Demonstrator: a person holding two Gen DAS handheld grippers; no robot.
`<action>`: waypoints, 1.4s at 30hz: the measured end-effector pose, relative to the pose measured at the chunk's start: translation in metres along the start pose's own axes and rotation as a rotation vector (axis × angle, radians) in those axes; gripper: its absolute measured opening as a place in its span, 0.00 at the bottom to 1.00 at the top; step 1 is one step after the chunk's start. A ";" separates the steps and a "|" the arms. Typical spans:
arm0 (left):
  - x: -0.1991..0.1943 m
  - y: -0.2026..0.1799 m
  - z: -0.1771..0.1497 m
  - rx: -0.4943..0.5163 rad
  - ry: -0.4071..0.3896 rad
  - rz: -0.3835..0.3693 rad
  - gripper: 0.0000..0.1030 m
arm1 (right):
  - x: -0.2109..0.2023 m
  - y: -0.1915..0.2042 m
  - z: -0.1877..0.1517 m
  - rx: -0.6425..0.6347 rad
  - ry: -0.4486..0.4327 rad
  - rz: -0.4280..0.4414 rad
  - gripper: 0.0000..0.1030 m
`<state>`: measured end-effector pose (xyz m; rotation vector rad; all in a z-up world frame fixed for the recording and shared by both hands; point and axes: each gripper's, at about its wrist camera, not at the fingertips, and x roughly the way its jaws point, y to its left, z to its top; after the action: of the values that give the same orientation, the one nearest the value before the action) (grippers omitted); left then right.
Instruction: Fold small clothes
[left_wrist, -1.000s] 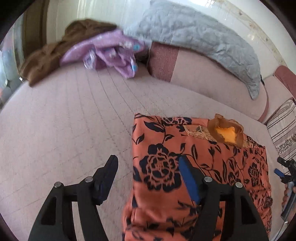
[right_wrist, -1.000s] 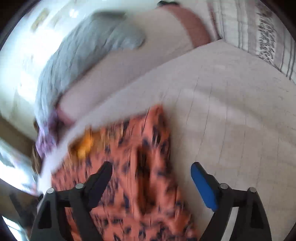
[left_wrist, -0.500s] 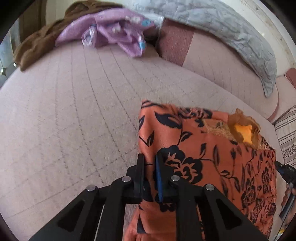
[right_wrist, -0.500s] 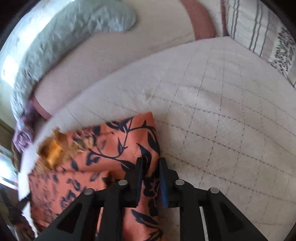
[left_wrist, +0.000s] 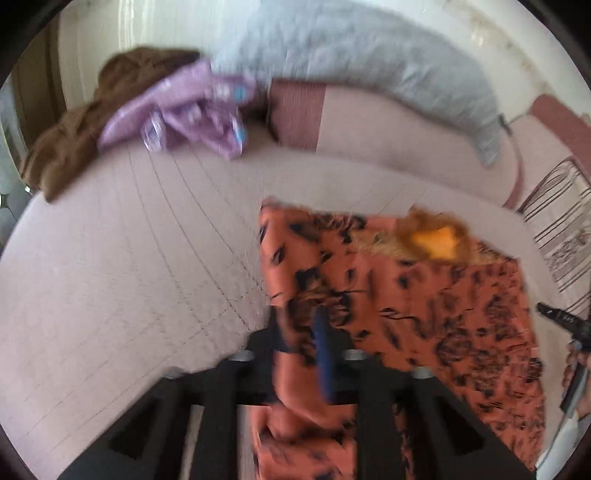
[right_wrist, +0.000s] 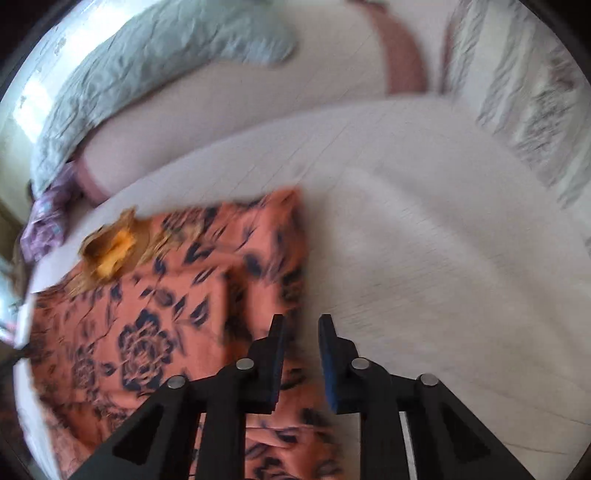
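The left gripper (left_wrist: 301, 343) is opening, with a fold of the orange floral garment (left_wrist: 424, 306) between its jaws. The right gripper (right_wrist: 301, 332), narrowly parted, hovers at its right edge on the bed (right_wrist: 424, 258). Far ahead lie purple clothes (left_wrist: 192, 110).

No legible text; frames blurred.

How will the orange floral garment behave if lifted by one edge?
The orange floral garment is probably floppy: its edge drapes in folds between the left gripper fingers, whose jaws are opening. Likely light and thin, since it lies flat and creased on the pink quilted sofa seat. It may slip out.
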<state>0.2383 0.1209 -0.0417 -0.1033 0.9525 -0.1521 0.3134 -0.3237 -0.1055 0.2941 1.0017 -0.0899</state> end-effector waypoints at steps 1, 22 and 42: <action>-0.023 -0.002 -0.006 0.003 -0.034 -0.024 0.70 | -0.006 -0.004 -0.003 0.021 0.007 0.055 0.45; -0.109 -0.034 -0.268 -0.259 0.120 0.066 0.89 | -0.117 -0.085 -0.230 0.192 0.056 0.253 0.82; -0.113 -0.001 -0.290 -0.329 0.171 0.116 0.87 | -0.113 -0.082 -0.267 0.148 0.238 0.318 0.44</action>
<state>-0.0633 0.1334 -0.1180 -0.3413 1.1462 0.1062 0.0175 -0.3335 -0.1615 0.6065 1.1743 0.1641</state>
